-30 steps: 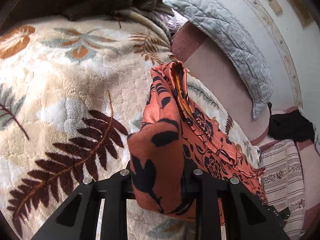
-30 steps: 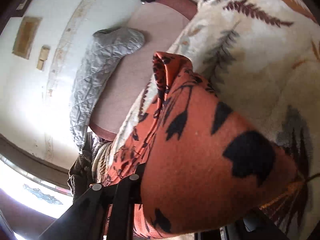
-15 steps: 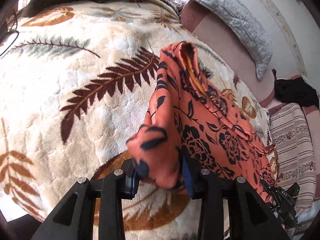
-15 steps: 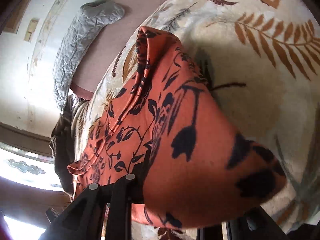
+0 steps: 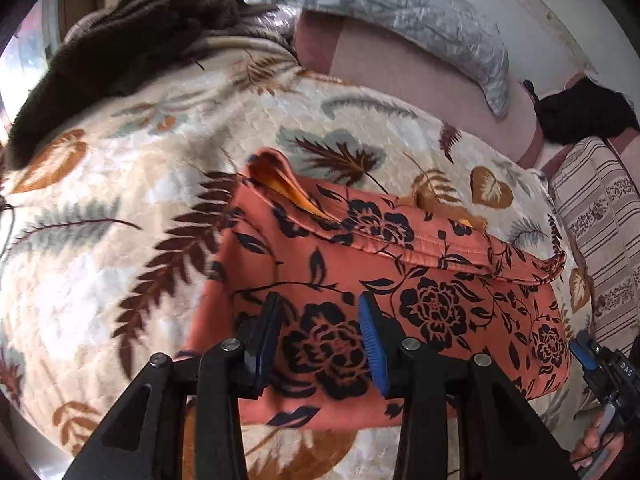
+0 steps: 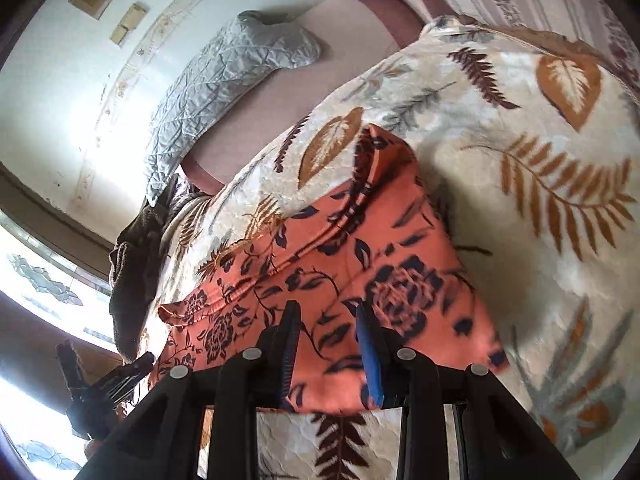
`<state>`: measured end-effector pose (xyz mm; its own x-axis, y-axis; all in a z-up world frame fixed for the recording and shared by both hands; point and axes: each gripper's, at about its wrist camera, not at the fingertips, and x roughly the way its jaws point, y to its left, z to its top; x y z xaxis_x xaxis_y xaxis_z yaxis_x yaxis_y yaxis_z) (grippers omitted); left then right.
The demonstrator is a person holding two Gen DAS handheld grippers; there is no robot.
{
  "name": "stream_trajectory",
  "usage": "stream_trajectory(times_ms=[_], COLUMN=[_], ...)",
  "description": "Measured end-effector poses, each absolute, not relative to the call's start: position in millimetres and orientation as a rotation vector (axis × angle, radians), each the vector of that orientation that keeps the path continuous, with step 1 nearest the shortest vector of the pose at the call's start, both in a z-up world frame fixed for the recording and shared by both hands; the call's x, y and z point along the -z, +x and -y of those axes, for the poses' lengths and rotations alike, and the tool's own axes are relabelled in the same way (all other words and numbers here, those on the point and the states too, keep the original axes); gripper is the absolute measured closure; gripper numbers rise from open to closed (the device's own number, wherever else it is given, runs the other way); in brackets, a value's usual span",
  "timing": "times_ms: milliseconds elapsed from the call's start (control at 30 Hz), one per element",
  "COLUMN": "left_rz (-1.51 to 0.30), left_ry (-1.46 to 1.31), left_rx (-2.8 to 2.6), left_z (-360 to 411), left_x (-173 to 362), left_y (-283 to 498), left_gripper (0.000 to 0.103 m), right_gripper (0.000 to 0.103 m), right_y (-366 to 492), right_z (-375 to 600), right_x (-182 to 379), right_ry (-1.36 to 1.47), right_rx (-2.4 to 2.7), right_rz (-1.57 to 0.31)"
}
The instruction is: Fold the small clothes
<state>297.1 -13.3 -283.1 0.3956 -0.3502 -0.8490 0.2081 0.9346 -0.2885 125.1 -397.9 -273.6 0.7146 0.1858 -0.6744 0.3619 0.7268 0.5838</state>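
An orange-red garment with a black flower print [image 5: 440, 300] [image 6: 380, 260] lies folded flat on the leaf-patterned blanket [image 5: 120, 240] [image 6: 540, 220]. Its hemmed edge with a yellow lining runs along the far side. My left gripper [image 5: 320, 312] hovers over the garment's near left part, open, and its blue pads [image 5: 370, 344] touch no cloth. My right gripper [image 6: 328, 312] stands over the near right part with its jaws opening and nothing pinched between them. Each gripper also shows at the edge of the other's view: the right gripper [image 5: 600, 364] and the left gripper [image 6: 108, 380].
A grey quilted pillow [image 5: 400, 8] [image 6: 224, 72] leans on the pink headboard by the wall. A dark brown garment [image 5: 132, 28] is heaped at the blanket's far left. A black cloth [image 5: 584, 112] and a striped cushion [image 5: 600, 220] sit at the right.
Both grippers held the garment's raised fold before. Now the fold lies flat on the blanket, both have let go, and they have drawn back above the cloth.
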Motion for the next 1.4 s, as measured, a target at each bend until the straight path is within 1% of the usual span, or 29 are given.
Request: stream_trajectory(times_ms=[100,200,267,333,400,467,533,667,833,900,967,1033,1067,1167,1233,1300,1400], left_rz=[-1.220,-1.223,-1.198,-1.169,-1.092,-0.976,-0.929,-0.967,-1.083,-1.132,-1.106,-1.077,-1.058,-1.031,-1.008,-0.990,-0.938], left_ry=[-0.128,-0.112,-0.141,-0.228,-0.352,-0.396,-0.406,-0.327,-0.213,-0.174,-0.066,-0.012,-0.032,-0.062,-0.012,0.075,0.167], left_rx=[0.352,0.375,0.406,0.461,0.465,0.416,0.391,0.382,0.295,0.258,0.263,0.263,0.273,0.258,0.225,0.201,0.196], left_z=[36.2,53.8,58.9,60.1,50.9,37.6,26.7,25.9,24.7,23.5,31.4,32.7,27.6,10.1,4.3,5.7,10.5], left_x=[313.6,326.3,326.8,327.7,324.3,311.5,300.3,294.3,312.5,326.9,328.5,320.3,314.9,304.8,303.2,309.2,312.7], left_y=[319.6,334.0,345.6,362.7,377.5,380.6,376.3,358.3,333.1,327.2,317.5,303.6,295.5,272.7,257.7,246.9,235.4], left_gripper=[0.064,0.064,0.062,0.062,0.062,0.062,0.060,0.059,0.059,0.059,0.059,0.059,0.059,0.059,0.059,0.059,0.057], right_gripper=[0.071,0.071,0.071,0.071,0.071,0.071,0.071,0.071,0.071,0.071,0.071,0.072,0.071,0.071,0.071,0.070,0.070], right_y=[179.8,225.7,248.2,265.0,273.3,269.6,266.2,260.3,244.6,243.7,246.1,235.6,229.1,203.0,193.1,189.9,180.3], right_z=[388.7,377.3,376.6,378.9,386.0,392.2,398.2,386.1,356.4,342.3,329.4,324.9,323.2,313.3,297.2,277.0,256.7], right_x=[292.1,315.1,326.3,322.8,307.0,288.0,283.7,284.5,295.7,309.5,332.1,329.0,323.0,311.4,314.5,325.8,323.0], right_ry=[0.707,0.582,0.552,0.530,0.521,0.492,0.543,0.534,0.577,0.578,0.543,0.527,0.543,0.604,0.598,0.554,0.429], right_rx=[0.082,0.094,0.098,0.097,0.087,0.118,0.118,0.082,0.001,-0.024,-0.017,0.011,-0.005,-0.081,-0.125,-0.131,-0.085], right_rz=[-0.891,-0.997,-1.025,-0.964,-0.799,-0.638,-0.619,-0.705,-0.814,-0.893,-1.020,-0.982,-0.968,-0.908,-0.934,-1.008,-0.995])
